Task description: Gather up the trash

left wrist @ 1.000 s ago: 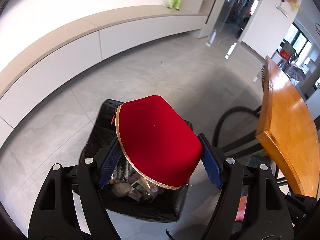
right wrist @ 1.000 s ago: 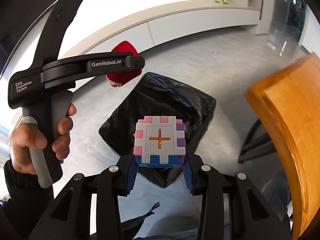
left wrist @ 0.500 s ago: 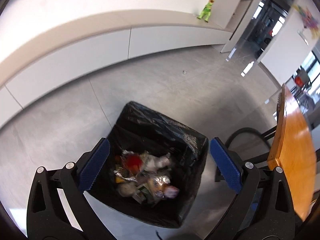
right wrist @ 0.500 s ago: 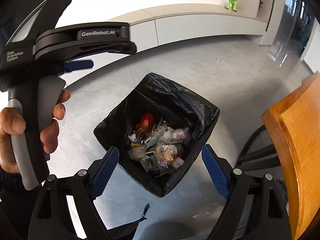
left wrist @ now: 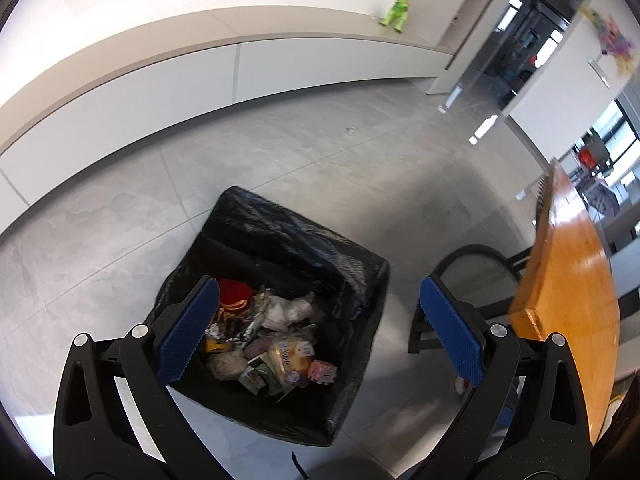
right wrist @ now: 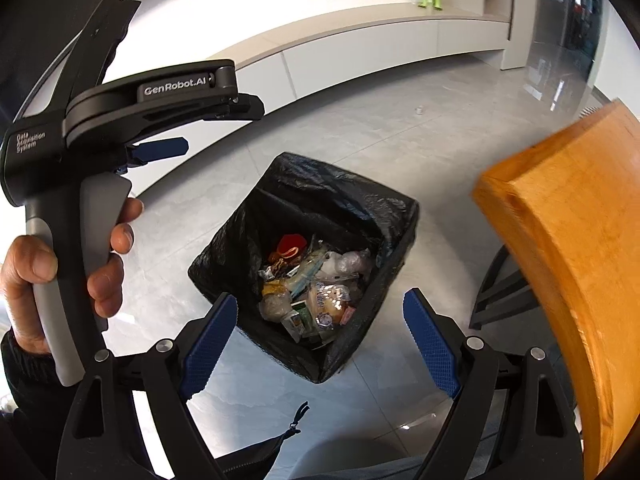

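Note:
A bin lined with a black bag (left wrist: 296,240) stands on the grey floor, also in the right wrist view (right wrist: 348,192). It holds mixed trash, with a red hat (left wrist: 234,291) at its far left and a pink block cube (left wrist: 322,372) at its near right. The red hat shows in the right wrist view too (right wrist: 291,245). My left gripper (left wrist: 320,332) is open and empty above the bin. My right gripper (right wrist: 320,340) is open and empty above the bin's near edge. The left gripper's body (right wrist: 160,96) shows at the left of the right wrist view.
An orange wooden table (left wrist: 568,280) (right wrist: 572,240) stands to the right, with a black chair frame (left wrist: 468,256) beside the bin. A long white low cabinet (left wrist: 200,80) runs along the far wall with a green toy (left wrist: 398,2) on it.
Both grippers opened. The red hat dropped from the left gripper and the block cube from the right gripper into the bin. Both grippers have since stayed open above it.

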Demonstrator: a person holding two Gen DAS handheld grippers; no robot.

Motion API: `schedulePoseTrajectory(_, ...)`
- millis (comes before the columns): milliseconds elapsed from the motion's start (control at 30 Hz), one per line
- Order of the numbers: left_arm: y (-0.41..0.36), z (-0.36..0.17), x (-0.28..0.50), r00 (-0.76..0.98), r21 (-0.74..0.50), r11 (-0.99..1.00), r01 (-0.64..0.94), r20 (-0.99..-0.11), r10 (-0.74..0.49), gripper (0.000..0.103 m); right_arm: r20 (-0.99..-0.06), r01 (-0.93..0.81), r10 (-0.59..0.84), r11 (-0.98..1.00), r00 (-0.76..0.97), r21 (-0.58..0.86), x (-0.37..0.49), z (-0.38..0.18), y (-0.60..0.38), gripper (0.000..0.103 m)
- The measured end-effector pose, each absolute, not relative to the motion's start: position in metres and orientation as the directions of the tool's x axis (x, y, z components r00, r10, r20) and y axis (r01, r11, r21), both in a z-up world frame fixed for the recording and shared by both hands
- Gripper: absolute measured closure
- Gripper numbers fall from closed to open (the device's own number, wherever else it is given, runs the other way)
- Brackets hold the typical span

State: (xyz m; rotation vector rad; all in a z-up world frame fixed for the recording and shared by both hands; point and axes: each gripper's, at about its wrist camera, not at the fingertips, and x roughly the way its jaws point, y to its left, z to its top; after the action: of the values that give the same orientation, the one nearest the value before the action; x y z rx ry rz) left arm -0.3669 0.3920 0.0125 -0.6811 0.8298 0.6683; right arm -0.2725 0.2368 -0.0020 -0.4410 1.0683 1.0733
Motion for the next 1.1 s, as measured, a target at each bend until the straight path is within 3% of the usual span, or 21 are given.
schedulePoseTrajectory(500,0.289,0.041,-0.258,0.575,-0.248,0.803,-0.542,-0.806,0.139,0.006,-0.846,-0.745,0.473,0.651,0.247,0.147,-0.198,0.026,0.133,0.013)
schedulePoseTrajectory(1100,0.121,0.039,-0.099,0.568,-0.209,0.956,-0.204,-0.821,-0.059,0.006,-0.828,-0.379,0.329,0.912,0.454,0.155,-0.083,0.031,-0.049,0.013)
